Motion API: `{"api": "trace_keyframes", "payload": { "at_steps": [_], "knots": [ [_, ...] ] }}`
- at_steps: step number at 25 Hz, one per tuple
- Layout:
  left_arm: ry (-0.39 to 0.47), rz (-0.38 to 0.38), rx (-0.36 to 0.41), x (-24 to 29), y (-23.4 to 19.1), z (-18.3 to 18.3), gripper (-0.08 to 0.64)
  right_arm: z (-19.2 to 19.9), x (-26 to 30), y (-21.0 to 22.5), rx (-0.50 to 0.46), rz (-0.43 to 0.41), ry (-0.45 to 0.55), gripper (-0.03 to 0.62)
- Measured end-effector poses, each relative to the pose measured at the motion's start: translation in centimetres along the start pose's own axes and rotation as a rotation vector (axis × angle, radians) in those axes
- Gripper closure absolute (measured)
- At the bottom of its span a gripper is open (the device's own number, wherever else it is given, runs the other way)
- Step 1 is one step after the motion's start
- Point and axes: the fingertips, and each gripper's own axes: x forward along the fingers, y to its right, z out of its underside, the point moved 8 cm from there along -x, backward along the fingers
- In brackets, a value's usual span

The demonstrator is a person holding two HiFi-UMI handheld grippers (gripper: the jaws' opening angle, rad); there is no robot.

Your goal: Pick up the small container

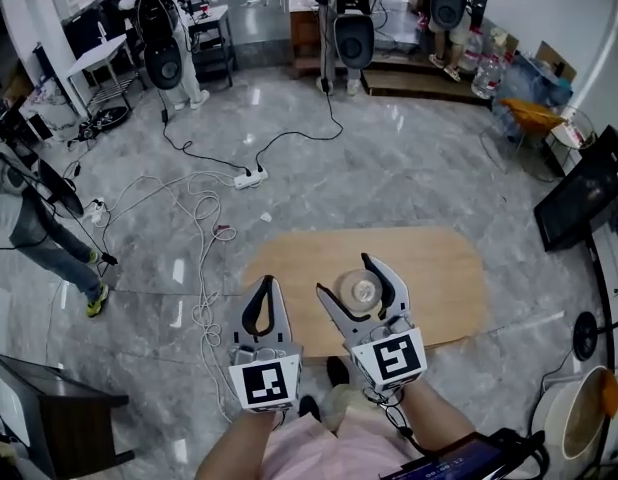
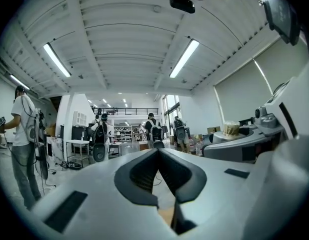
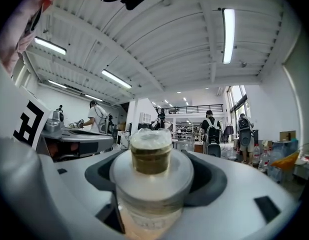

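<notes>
Right gripper view, nearest first: right gripper [image 3: 154,156] clamped on the small container [image 3: 151,181], one jaw to each side of the clear lower body, just under a wide pale collar. Above the collar, a narrower brownish section capped with something pale and crinkled; impossible to say whether film or lid. From the head view, same small container [image 1: 360,290] seen from above as a round, see-through shape between the jaws, over the wooden desk [image 1: 444,268] and apparently raised clear of it; pick-up judged as good as done.

Handling, as a judgement only: probably light, thin-walled plastic, smooth and a little slippery; likely to dent or squirt out under a hard squeeze. Best taken as held now, across the straight body below the collar, never by the soft top; best kept upright in case of loose contents.

Left gripper [image 1: 266,286] just beside the right one, empty, jaws fully together with nothing between them.

Farther off: white cables and a power strip [image 1: 251,178] on the marble floor, then people with backpacks [image 1: 354,28] at the far end of the room
</notes>
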Motion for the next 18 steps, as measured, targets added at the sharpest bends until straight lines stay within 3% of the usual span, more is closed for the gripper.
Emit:
{"api": "trace_keyframes", "payload": {
  "at_steps": [18],
  "knots": [
    [0.040,0.022,0.034,-1.4,0.9,-0.9,0.546,-1.0,-1.9,-0.9,0.010,0.006,0.043,0.247]
  ]
}}
